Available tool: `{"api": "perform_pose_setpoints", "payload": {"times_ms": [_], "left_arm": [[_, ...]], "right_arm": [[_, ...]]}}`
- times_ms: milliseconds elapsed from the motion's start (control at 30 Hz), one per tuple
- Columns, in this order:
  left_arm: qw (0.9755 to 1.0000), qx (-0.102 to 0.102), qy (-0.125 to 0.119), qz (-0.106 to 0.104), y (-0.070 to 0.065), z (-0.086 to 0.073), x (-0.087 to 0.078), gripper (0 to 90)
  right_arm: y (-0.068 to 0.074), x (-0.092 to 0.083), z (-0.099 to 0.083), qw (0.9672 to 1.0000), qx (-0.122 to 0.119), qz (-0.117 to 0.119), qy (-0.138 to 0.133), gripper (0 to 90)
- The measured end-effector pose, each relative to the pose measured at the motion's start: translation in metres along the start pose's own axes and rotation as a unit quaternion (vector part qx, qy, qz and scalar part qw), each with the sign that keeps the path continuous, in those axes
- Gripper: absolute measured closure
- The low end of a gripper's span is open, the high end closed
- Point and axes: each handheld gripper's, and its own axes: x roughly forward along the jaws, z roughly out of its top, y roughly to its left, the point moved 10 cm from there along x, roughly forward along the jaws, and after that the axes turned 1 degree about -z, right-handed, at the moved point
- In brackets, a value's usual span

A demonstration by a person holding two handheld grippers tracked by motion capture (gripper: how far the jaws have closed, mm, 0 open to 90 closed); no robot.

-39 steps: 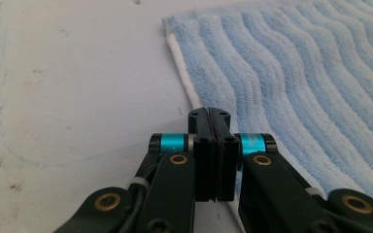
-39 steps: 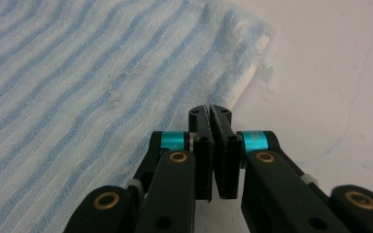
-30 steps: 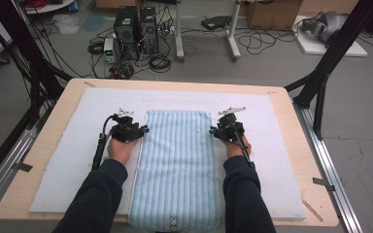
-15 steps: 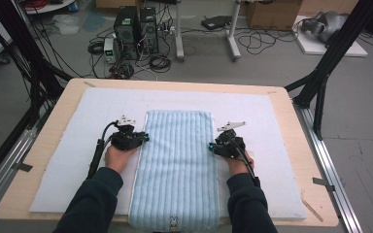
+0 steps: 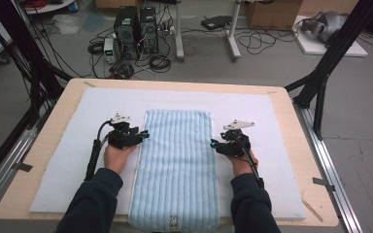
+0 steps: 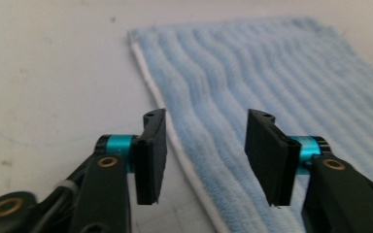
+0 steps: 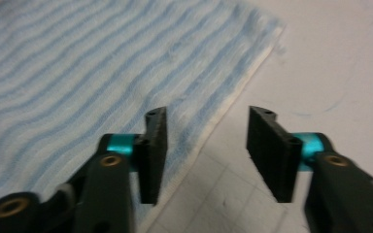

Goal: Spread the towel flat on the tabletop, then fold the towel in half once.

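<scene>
1. Towel [image 5: 177, 170] lay flat on the white mat [image 5: 68, 160], long axis running away from me, between both tongs.
2. Left gripper [image 5: 143, 135] straddled its left hem; right gripper [image 5: 213, 144] its right hem, equally near.
3. Both jaws had just reopened, pinching nothing.
4. Since the earlier frame, I'd pulled both hands nearer along the edges.

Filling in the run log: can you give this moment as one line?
towel: flat on mat, folded lengthwise | left tongs: open, jaws just opened, straddling left edge | right tongs: open, jaws just opened, straddling right edge | held: nothing
</scene>
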Motion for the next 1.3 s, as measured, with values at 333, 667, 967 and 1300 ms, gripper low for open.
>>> {"api": "perform_pose_setpoints", "payload": {"times_ms": [333, 667, 967, 1300], "left_arm": [[0.9947, 0.022, -0.066, -0.076, -0.019, 0.006, -0.04, 18.5], [0.9935, 0.026, -0.079, -0.078, -0.019, 0.011, -0.05, 18.5], [0.9938, 0.035, -0.076, -0.074, -0.019, 0.013, -0.055, 18.6], [0.9932, 0.038, -0.082, -0.073, -0.016, 0.021, -0.057, 18.5]], "right_arm": [[-0.013, -0.047, 0.014, 0.9972, -0.018, -0.004, -0.072, 15.9], [-0.018, -0.061, 0.007, 0.9958, -0.014, -0.003, -0.09, 11.5], [-0.015, -0.059, 0.01, 0.9959, -0.013, 0.003, -0.09, 11.5], [-0.013, -0.053, 0.012, 0.9966, -0.013, 0.006, -0.081, 11.5]]}}
